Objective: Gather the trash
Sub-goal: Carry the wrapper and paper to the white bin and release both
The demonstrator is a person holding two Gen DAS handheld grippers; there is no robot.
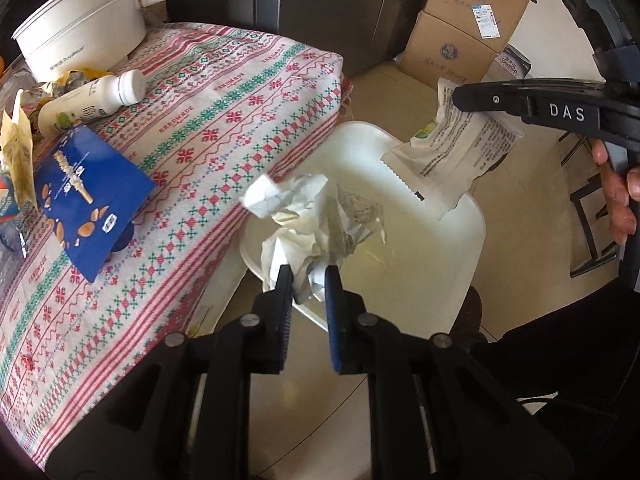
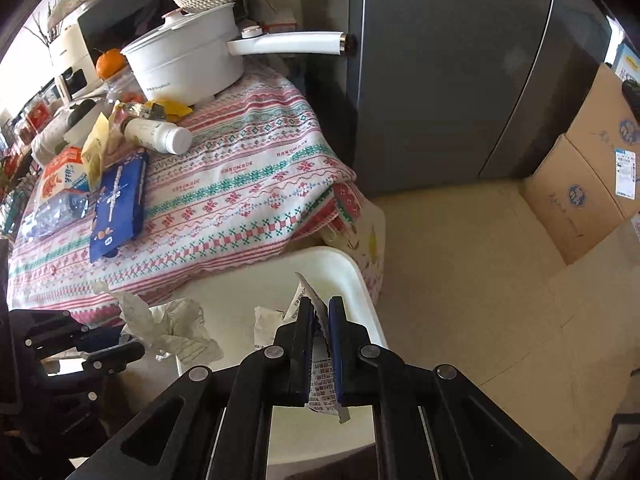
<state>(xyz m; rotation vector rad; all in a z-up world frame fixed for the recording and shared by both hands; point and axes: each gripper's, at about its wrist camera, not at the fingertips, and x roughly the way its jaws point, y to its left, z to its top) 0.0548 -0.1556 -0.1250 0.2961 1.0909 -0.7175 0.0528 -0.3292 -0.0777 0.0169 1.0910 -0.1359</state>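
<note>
My left gripper (image 1: pixel 308 276) is shut on a crumpled white paper wad (image 1: pixel 316 208) and holds it over the open white trash bin (image 1: pixel 472 248) beside the table. My right gripper (image 2: pixel 320 308) is shut on a white printed food wrapper (image 2: pixel 320 388); the wrapper shows in the left wrist view (image 1: pixel 452 156) hanging over the bin's far rim. The bin also shows in the right wrist view (image 2: pixel 360 276), with the paper wad (image 2: pixel 172 324) at its left edge. On the patterned tablecloth (image 1: pixel 224 120) lie a blue snack pouch (image 1: pixel 86 204) and a white bottle (image 1: pixel 92 100).
A white pot with a long handle (image 1: pixel 84 24) stands at the table's back. Yellow packets (image 1: pixel 16 152) and more packaging lie at the left. A grey fridge (image 2: pixel 440 80) and stacked cardboard boxes (image 1: pixel 468 28) stand behind the bin on the beige floor (image 2: pixel 460 260).
</note>
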